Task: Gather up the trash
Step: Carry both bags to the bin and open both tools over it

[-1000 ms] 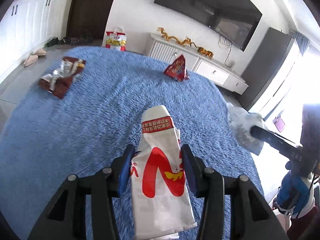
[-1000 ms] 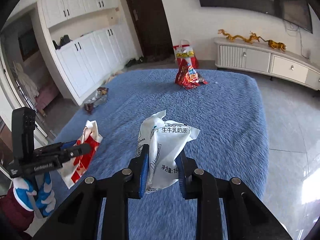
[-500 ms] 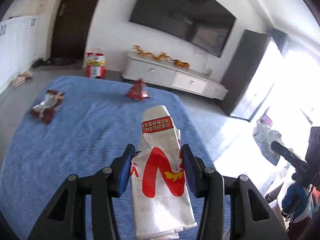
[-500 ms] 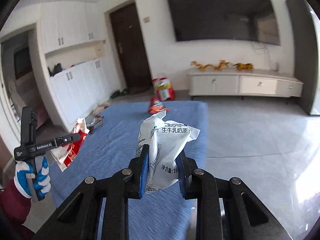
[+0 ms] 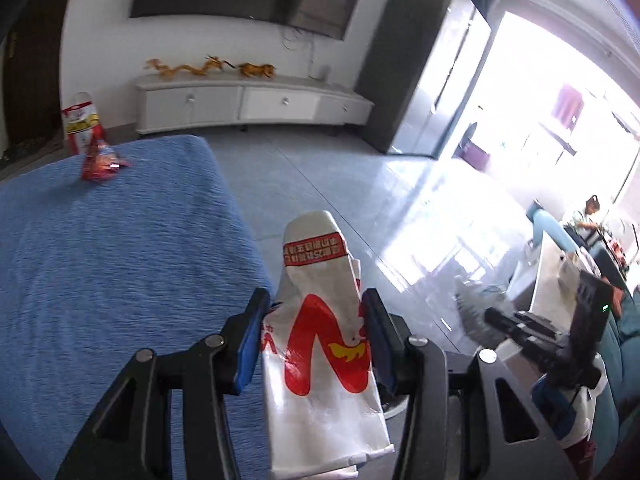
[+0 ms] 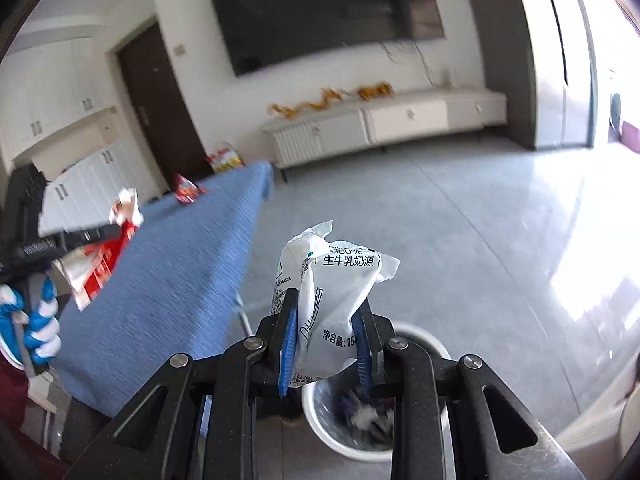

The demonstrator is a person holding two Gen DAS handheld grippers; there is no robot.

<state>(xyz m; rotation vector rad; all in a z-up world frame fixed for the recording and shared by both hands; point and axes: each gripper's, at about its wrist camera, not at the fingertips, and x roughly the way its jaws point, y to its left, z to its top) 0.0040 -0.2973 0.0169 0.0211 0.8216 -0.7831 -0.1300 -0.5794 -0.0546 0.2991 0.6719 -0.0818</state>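
Observation:
My left gripper [image 5: 316,316] is shut on a white snack bag with a red N [image 5: 320,344] and holds it over the right edge of the blue table [image 5: 100,248]. My right gripper [image 6: 326,310] is shut on a crumpled white milk wrapper [image 6: 332,288], directly above a white trash bin [image 6: 348,412] that holds some trash. A red snack packet [image 5: 100,164] lies at the table's far end, also in the right wrist view [image 6: 186,192]. The left gripper with its bag shows at the left of the right wrist view [image 6: 100,256].
A red and white bag [image 5: 82,122] stands on the floor beyond the table. A white TV cabinet [image 5: 248,104] runs along the far wall under a television [image 6: 328,12]. Grey tiled floor [image 6: 440,220] lies right of the table. A counter [image 5: 556,280] stands at the right.
Both grippers have swung right, away from the table's middle, still holding their wrappers. The right gripper now hangs over the trash bin, which has come into view.

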